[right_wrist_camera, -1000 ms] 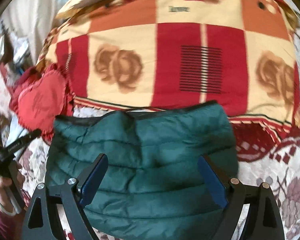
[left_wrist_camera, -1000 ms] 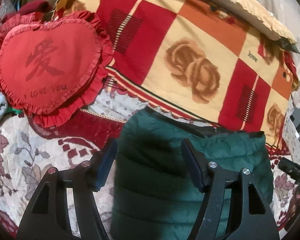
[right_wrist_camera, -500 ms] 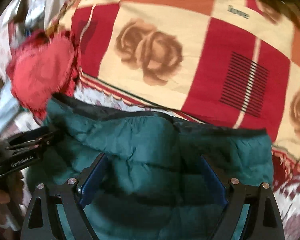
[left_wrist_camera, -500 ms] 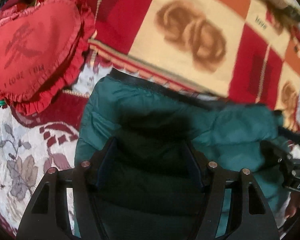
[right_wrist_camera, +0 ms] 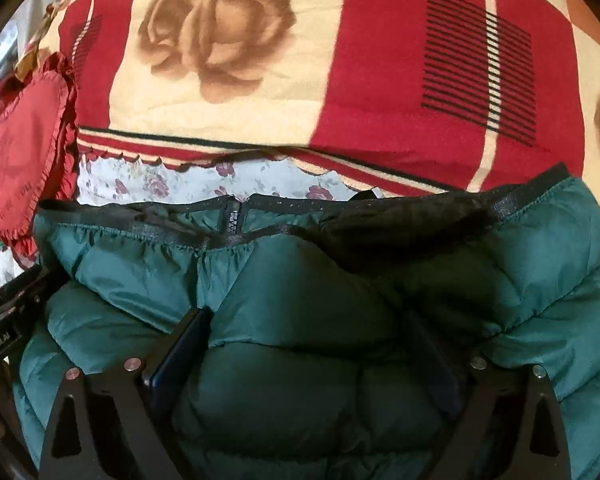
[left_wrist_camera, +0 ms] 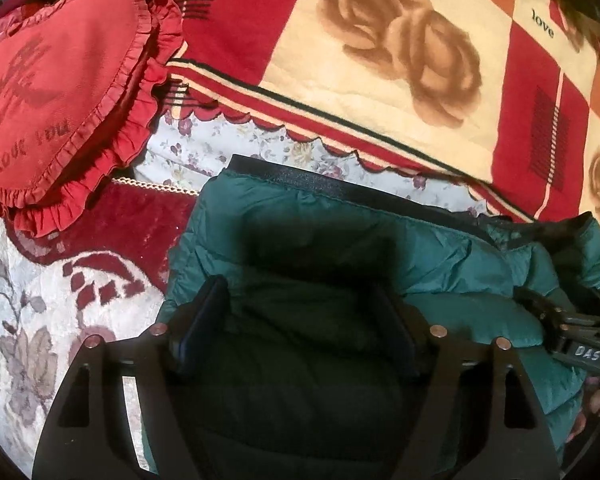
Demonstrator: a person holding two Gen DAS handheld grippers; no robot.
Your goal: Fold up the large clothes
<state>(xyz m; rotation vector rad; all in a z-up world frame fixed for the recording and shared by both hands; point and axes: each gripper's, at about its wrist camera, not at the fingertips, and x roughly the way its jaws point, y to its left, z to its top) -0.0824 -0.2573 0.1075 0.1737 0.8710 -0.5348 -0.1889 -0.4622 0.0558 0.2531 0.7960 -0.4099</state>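
Jaws on both our left gripper (left_wrist_camera: 300, 320) and right gripper (right_wrist_camera: 316, 352) stand spread, pressed into the green puffer jacket (right_wrist_camera: 300, 300) without pinching it. We judge a fold is being flattened; next we need a grip on an edge. It lies on a floral bedspread (left_wrist_camera: 40, 320), with a rose quilt (right_wrist_camera: 260, 60) beyond and a heart cushion (left_wrist_camera: 60, 80) far left.

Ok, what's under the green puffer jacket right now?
The green puffer jacket lies on a floral bedspread, its hem near the rose-print blanket. Whatever lies beneath the jacket itself is covered.
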